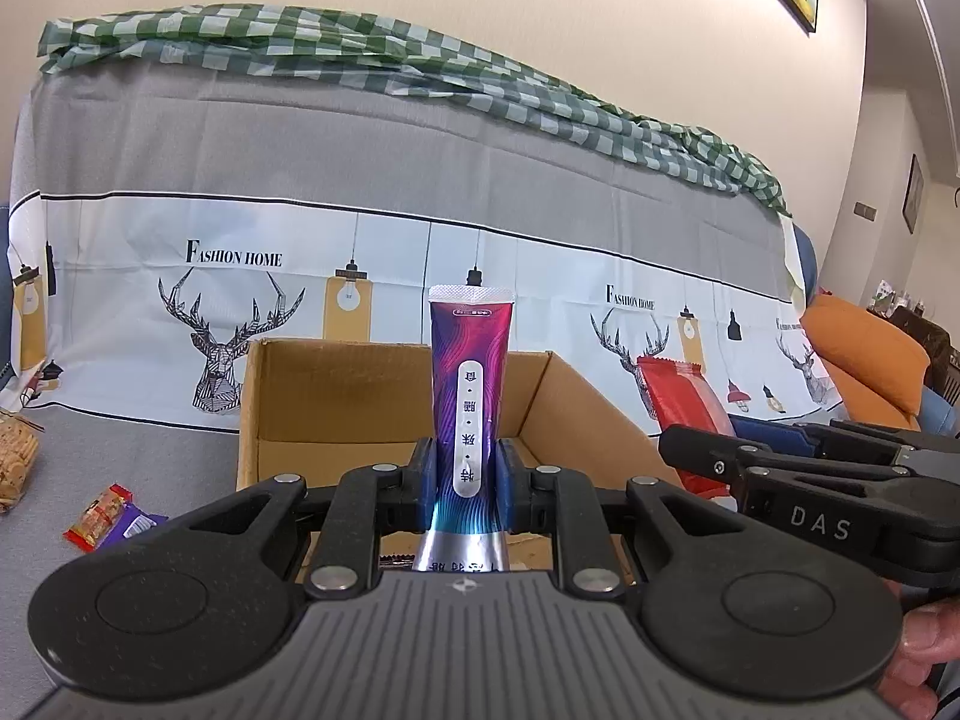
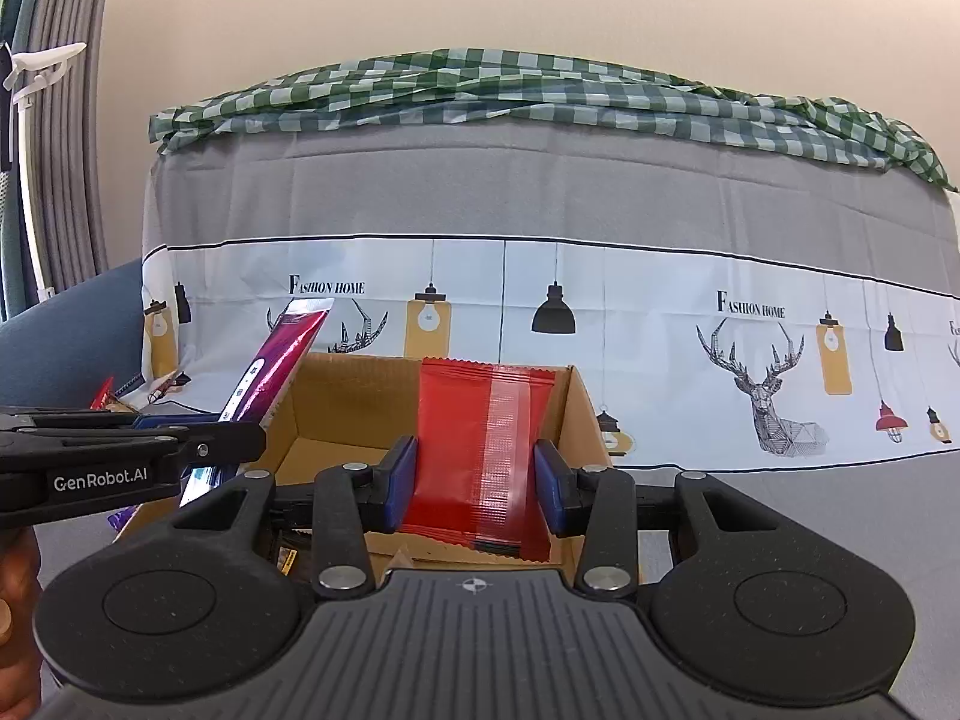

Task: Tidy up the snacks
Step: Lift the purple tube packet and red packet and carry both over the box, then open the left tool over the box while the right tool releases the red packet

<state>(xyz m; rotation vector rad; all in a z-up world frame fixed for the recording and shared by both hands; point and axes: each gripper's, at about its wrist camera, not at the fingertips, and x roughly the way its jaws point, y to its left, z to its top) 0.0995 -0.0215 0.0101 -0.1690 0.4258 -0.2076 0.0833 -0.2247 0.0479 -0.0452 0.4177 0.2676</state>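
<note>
My left gripper [image 1: 467, 477] is shut on a purple snack packet [image 1: 471, 384] and holds it upright over the open cardboard box [image 1: 300, 396]. My right gripper [image 2: 474, 480] is shut on a red snack packet [image 2: 474, 450], also held over the box [image 2: 336, 402]. The red packet [image 1: 684, 402] shows at the right of the left wrist view, in the right gripper [image 1: 708, 468]. The purple packet [image 2: 276, 360] leans at the left of the right wrist view, in the left gripper [image 2: 228, 438]. Dark packets lie inside the box.
A red and purple snack packet [image 1: 114, 513] and a bag of crackers [image 1: 15, 462] lie on the grey cloth left of the box. A covered sofa back with a green checked cloth [image 2: 540, 102] stands behind. An orange cushion [image 1: 864, 360] is at the right.
</note>
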